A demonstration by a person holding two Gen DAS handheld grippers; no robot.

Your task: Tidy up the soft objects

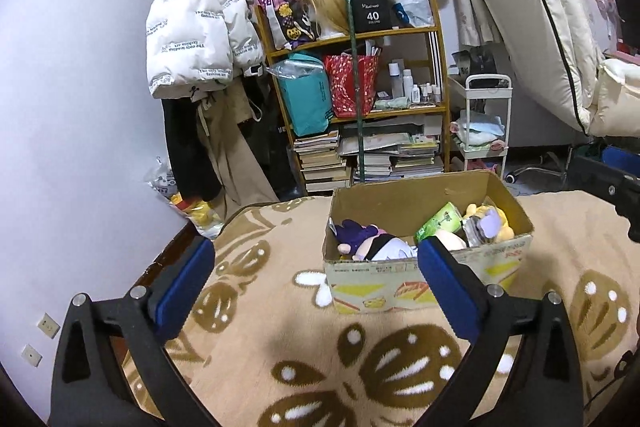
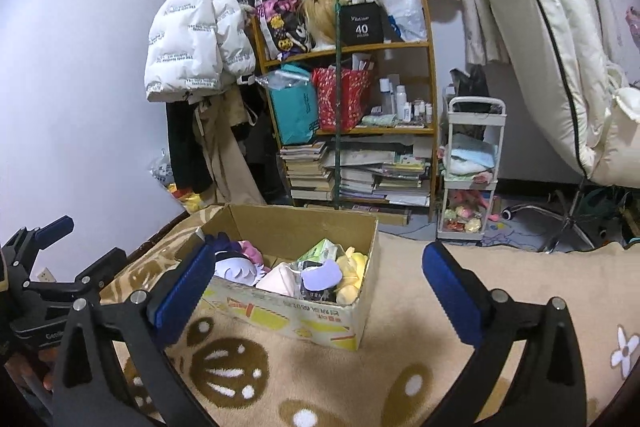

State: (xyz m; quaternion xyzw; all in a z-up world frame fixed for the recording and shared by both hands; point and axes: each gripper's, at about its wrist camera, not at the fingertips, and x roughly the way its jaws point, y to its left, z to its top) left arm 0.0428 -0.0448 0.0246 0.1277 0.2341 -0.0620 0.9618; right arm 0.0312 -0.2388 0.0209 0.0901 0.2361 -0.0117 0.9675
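**Grippers empty over the blanket, soft toys already boxed**

Left wrist view: I find the left gripper (image 1: 316, 267) with its blue pads spread wide and nothing between them. It hangs above the patterned blanket (image 1: 256, 339). Straight ahead of it, reaching past its right finger, sits the open cardboard box (image 1: 372, 283). Inside I can see a purple-haired plush doll (image 1: 374, 241) on the side nearer this gripper's centre, a green packet (image 1: 438, 223) further right, and a yellow plush (image 1: 496, 223) at the far right end.

Right wrist view: the right gripper (image 2: 316, 267) is likewise held wide apart and carries nothing. The box lies ahead and to its left, partly behind its left finger. The other gripper shows at the far left edge.

Judgement: I see no loose soft item on the blanket in either view, so the gathering step looks finished or nearly so. Next move, as I read it, calls for searching beyond the box before either gripper commits to a grasp.
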